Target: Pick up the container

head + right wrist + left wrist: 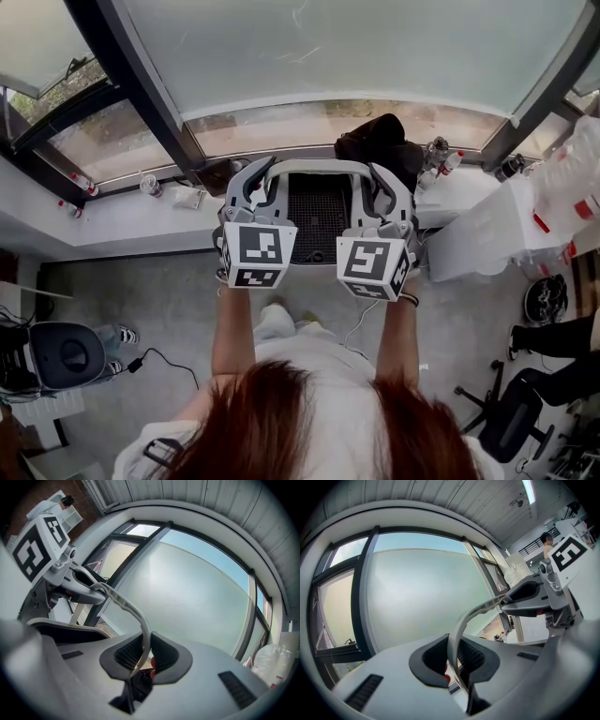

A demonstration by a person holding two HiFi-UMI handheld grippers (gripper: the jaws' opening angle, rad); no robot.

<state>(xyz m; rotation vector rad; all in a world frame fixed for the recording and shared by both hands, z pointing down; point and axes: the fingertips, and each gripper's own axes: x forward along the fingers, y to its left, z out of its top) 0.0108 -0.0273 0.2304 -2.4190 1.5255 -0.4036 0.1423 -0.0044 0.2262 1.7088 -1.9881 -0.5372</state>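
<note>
Fingers of the left gripper are pinched on the thin grey rim of the container. Those of the right gripper clamp the same rim at its opposite end. Neither pair is spread.

Location: the container is held clear of any surface between both grippers, directly in front of the window and near its lower edge.

Assessment: it has a pale plastic frame with a dark mesh floor. It is judged light and fairly stiff, though the slender rim may flex under uneven load. The surface appears smooth, so slipping between the pads is possible.

Recommended hold: the rim, at two opposed points as at present, keeping the container level. Contents, if any, cannot be determined.
</note>
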